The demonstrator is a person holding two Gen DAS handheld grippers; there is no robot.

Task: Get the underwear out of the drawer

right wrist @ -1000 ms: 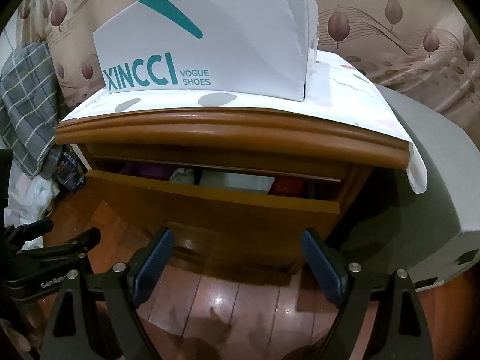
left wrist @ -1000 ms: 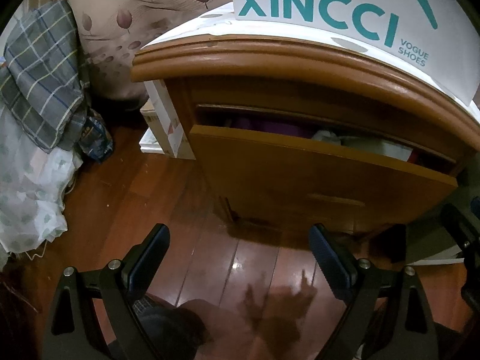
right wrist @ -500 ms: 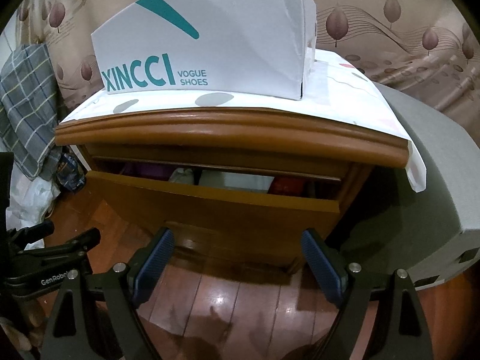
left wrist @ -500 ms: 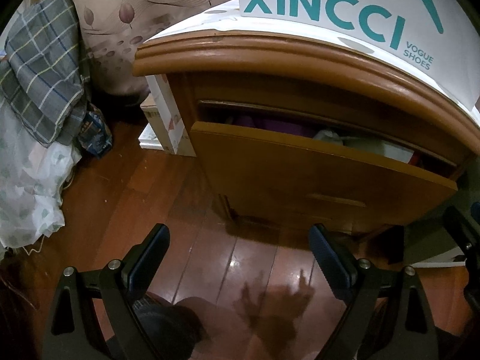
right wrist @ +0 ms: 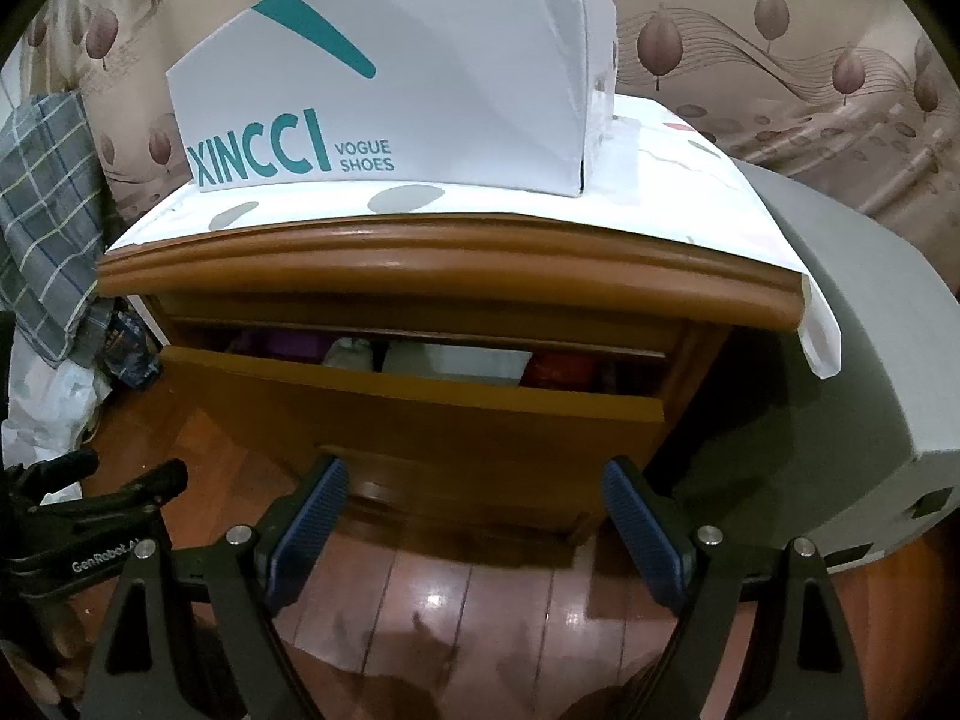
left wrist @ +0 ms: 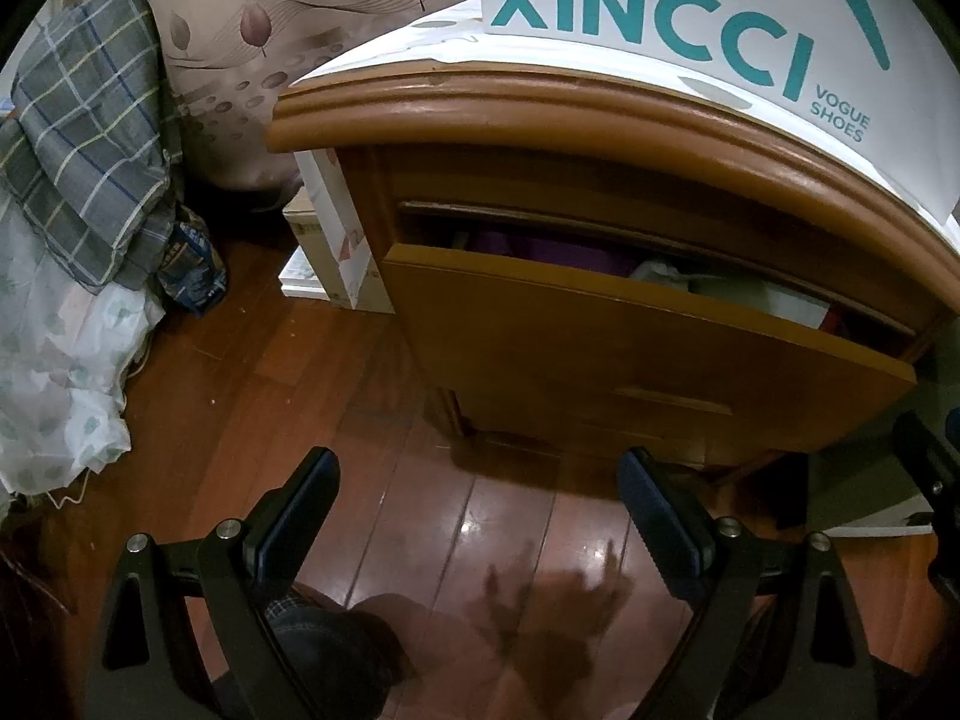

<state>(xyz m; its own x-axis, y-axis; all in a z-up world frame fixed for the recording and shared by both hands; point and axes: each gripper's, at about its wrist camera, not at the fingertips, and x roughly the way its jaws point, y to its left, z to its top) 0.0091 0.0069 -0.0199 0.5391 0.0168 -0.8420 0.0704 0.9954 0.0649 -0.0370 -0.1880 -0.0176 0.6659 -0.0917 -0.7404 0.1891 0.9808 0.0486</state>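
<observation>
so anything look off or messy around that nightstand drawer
The drawer hangs partly open with folded clothes showing in the gap. The white cloth on top droops over the right corner. Nothing looks spilled or broken.

The left gripper (left wrist: 477, 516) and right gripper (right wrist: 474, 525) have black triangular frames, silver screws and ribbed blue pads (right wrist: 639, 531). White "GenRobot" lettering marks the left one's side.

Drawer (right wrist: 414, 414) ajar, perhaps folded underwear (right wrist: 282, 345) inside
</observation>
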